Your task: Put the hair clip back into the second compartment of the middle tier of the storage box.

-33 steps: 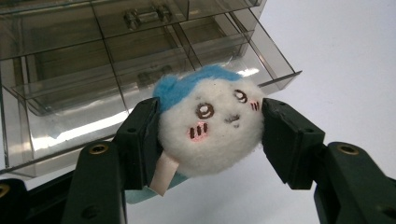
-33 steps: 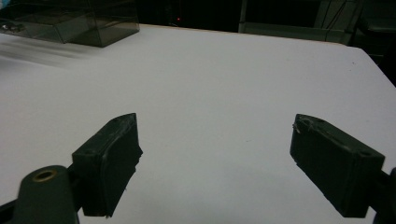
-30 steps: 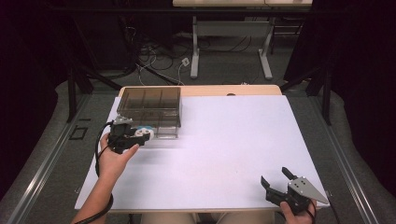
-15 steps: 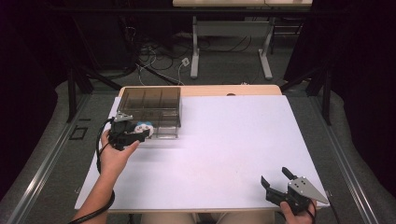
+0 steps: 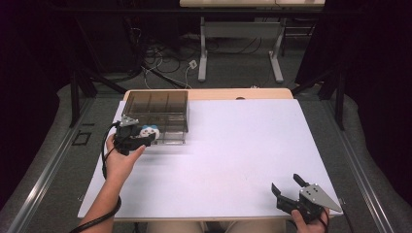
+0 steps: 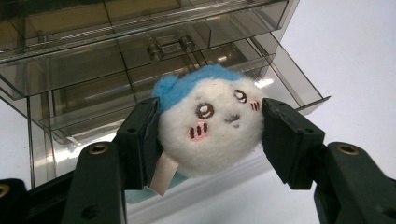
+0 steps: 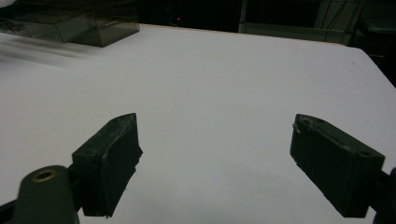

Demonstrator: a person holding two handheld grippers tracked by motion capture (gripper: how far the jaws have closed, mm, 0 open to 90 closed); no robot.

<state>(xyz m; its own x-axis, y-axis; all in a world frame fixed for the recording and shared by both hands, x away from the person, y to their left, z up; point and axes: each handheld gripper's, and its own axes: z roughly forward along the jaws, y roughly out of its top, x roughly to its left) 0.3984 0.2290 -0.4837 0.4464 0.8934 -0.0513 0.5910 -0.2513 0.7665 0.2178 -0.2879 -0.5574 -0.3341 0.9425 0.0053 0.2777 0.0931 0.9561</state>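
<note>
A small round plush toy [image 6: 210, 123], white with a blue top and a stitched face, sits squeezed between the jaws of my left gripper [image 6: 209, 135]. In the high view the left gripper [image 5: 145, 136] holds the toy [image 5: 147, 130] just over the pulled-out drawer [image 6: 187, 93] at the front of the smoked clear drawer box [image 5: 156, 112]. My right gripper [image 5: 287, 188] rests at the table's near right corner, jaws spread wide, nothing between them; the right gripper view shows its jaws [image 7: 215, 156] over bare white table.
The white table top [image 5: 233, 145] stretches wide between the two grippers. The drawer box [image 7: 70, 21] stands at the far left of the table. Beyond the table's far edge are dark floor, cables and table legs [image 5: 203, 48].
My left gripper has carried the plush toy forward, from just in front of the box to over its open drawer. The right gripper has stayed put.
</note>
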